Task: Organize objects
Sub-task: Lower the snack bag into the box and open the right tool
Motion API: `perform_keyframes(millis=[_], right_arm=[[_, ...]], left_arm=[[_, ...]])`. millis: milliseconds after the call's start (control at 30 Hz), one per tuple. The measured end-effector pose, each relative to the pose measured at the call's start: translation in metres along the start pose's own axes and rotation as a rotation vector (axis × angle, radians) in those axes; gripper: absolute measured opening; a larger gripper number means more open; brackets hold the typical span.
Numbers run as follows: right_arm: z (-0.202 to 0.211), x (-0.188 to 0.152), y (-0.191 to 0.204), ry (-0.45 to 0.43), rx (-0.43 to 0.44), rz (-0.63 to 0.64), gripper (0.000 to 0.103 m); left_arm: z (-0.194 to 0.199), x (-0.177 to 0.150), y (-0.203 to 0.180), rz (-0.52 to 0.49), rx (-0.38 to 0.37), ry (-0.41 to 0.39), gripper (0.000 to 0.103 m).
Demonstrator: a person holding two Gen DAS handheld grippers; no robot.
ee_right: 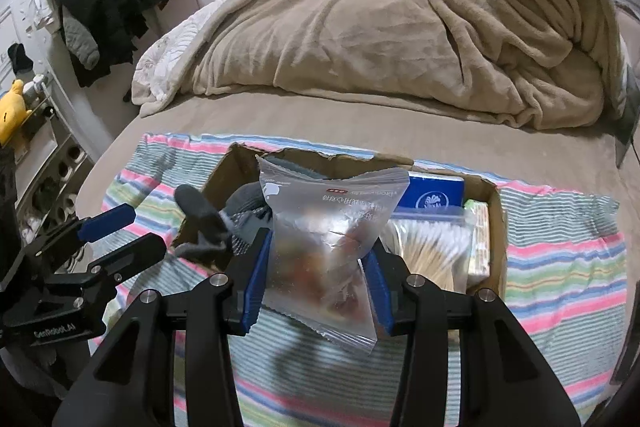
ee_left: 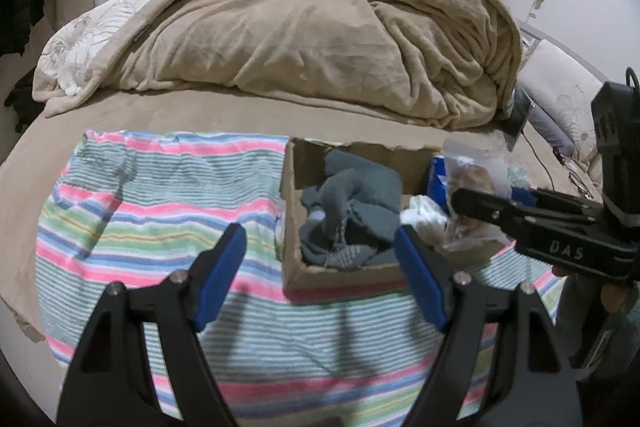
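The bag point(ee_right: 320, 239) is clear glossy plastic film, crinkled, with printed lettering. The box point(ee_right: 494, 227) is matt brown cardboard, its top edge roughly torn. The socks point(ee_left: 348, 203) in it are soft grey knit cloth. The striped towel point(ee_left: 160, 211) looks like woven cotton, matt. The blanket point(ee_left: 320, 39) is plush beige fleece. The right hand-held gripper point(ee_right: 318, 279) is matt black plastic with smooth blue pads point(ee_right: 256, 275) and shiny metal screws; the left hand-held gripper point(ee_left: 320, 267) looks alike.

Cardboard box point(ee_left: 292, 279) on striped cloth point(ee_left: 160, 211), blanket point(ee_left: 320, 35) behind.
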State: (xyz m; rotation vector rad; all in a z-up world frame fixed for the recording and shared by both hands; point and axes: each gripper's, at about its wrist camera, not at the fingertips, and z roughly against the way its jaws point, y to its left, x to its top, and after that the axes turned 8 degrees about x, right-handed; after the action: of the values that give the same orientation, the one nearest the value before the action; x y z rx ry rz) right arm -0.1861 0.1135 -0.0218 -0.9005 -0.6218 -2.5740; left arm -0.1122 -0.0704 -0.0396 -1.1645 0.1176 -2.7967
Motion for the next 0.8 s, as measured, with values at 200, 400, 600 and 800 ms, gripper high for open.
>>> perform_keyframes(millis=[200,400,600,800], right_arm=[[-0.028,-0.003,-0.008,0.047,0.013,-0.009,0.047],[-0.048,-0.009,-0.014,0.086,0.016,-0.015,0.047],[-0.046,-0.008,-0.013,0.069,0.019,-0.002,0.059],[-0.029,-0.008,-0.005,0.032,0.012,0.015,0.072]], left_arm=[[-0.023,0.002,-0.002,0.003,-0.004,0.028,0.078],[-0.041,0.000,-0.004,0.004,-0.001,0.057,0.078],[-0.046,-0.002,-0.007,0.000,-0.004,0.070,0.078],[-0.032,-0.002,-0.007,0.003,-0.006,0.055,0.078]])
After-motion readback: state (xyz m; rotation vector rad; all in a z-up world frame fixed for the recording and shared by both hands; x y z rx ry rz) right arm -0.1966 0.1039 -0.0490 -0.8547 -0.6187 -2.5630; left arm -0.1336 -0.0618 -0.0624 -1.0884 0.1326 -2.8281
